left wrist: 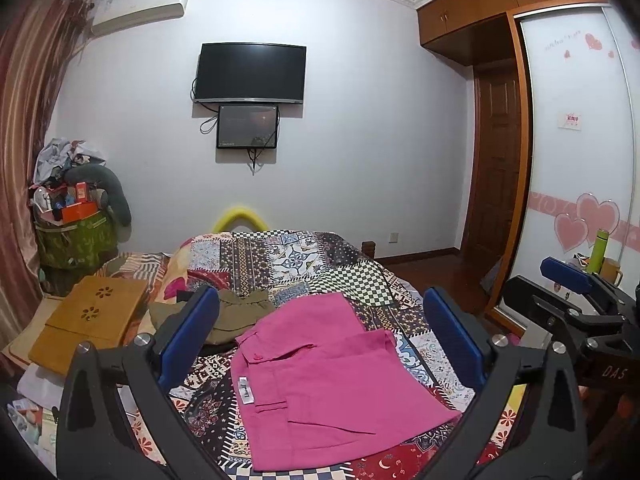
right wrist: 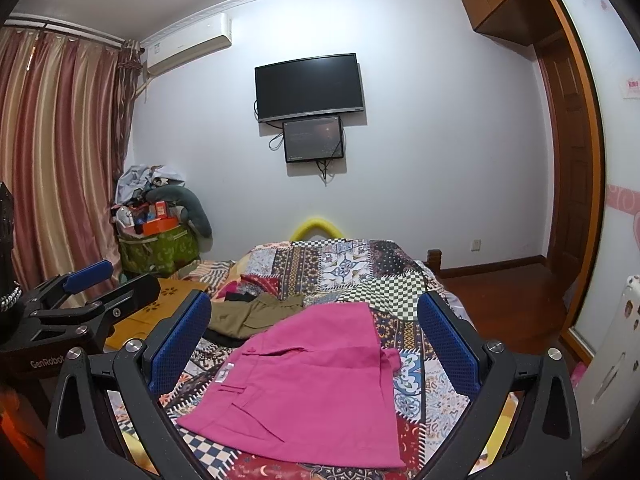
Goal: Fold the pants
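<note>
Left wrist view: pink pants [left wrist: 332, 384] lie folded flat on the patchwork bed [left wrist: 360, 276], near its front. Left tongs [left wrist: 320, 344] gape wide, holding nothing, raised above the cloth. Right tongs [right wrist: 314, 344] likewise spread and empty. Olive garment [left wrist: 240, 316] lies touching the pants' far edge. Risk, as judged: a careless pinch could catch only the top layer, or the neighbouring garment, and undo the fold.

The pants [left wrist: 320, 380] are lying on the bed [left wrist: 304, 264], with another garment [left wrist: 236, 316] sitting just behind them to the left, a board [left wrist: 92, 316] lying further left and a television [left wrist: 250, 72] hanging on the wall behind
</note>
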Motion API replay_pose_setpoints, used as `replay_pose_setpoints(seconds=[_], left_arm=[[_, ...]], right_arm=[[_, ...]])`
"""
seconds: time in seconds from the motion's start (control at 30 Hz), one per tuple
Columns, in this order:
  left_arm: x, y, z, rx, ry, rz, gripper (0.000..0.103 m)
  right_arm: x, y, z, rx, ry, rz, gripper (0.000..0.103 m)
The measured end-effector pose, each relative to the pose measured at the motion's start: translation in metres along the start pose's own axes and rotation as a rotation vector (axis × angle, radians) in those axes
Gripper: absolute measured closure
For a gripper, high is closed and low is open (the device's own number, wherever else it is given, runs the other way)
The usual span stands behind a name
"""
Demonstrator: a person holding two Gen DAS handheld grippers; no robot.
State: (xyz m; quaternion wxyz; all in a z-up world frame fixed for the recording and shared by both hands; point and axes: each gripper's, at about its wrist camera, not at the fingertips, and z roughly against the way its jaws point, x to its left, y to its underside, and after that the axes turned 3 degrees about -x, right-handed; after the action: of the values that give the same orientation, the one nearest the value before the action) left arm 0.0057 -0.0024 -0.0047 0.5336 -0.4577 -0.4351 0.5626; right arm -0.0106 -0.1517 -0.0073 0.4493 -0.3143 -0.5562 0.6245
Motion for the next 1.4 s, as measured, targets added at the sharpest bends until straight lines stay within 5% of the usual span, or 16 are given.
replay_pose_setpoints(seconds=[1.4], left_arm=[[0.0009, 0.0027, 0.0009, -0.008, -0.015, -0.001, 0.000]], right_arm=[[-0.0035, -0.0005, 0.0026, -0.001, 0.000, -0.012, 0.001]])
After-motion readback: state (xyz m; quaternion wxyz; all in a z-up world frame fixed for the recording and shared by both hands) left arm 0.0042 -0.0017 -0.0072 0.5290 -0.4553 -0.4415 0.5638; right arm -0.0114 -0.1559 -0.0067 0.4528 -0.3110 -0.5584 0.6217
